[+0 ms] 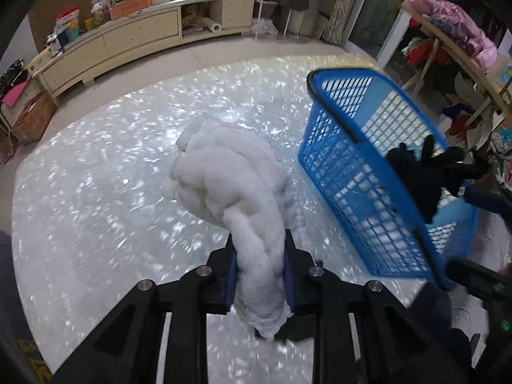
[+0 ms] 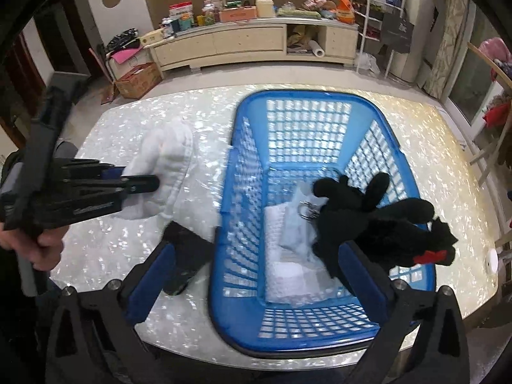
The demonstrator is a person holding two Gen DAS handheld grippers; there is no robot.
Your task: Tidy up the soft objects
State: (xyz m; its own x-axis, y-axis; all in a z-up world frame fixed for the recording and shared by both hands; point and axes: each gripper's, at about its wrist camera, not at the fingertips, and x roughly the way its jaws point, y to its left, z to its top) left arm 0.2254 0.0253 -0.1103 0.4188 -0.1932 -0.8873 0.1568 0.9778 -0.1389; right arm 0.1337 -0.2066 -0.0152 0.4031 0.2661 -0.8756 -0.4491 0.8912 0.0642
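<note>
- Two hand-held grippers are over the pale, pearly table (image 2: 432,147), one in each of the person's hands.
- Left gripper (image 1: 260,267): its jaws are clamped tight on a white towel (image 1: 230,185). The cloth is pinched between the blue pads (image 1: 231,275), with a short tail hanging below them and the bulk of it bunched out in front, over the tabletop. From the right wrist view the same towel (image 2: 163,166) shows to the left of the basket, with the left gripper (image 2: 140,184) closed on it and a hand (image 2: 38,246) round the handle.
- Right gripper (image 2: 256,272): its jaws stand spread wide over the blue mesh basket (image 2: 307,336), and the near left side wall of the basket lies between the two fingers.
- A black plush toy (image 2: 384,224) with a red patch is draped against the right finger, above the basket's right side; I cannot tell whether it is still touching the pad or already loose.
- Folded white cloth (image 2: 288,275) lies on the basket floor, with a pale bag-like item (image 2: 297,224) on top.
- A dark object (image 2: 185,256) lies on the table just left of the basket.
</note>
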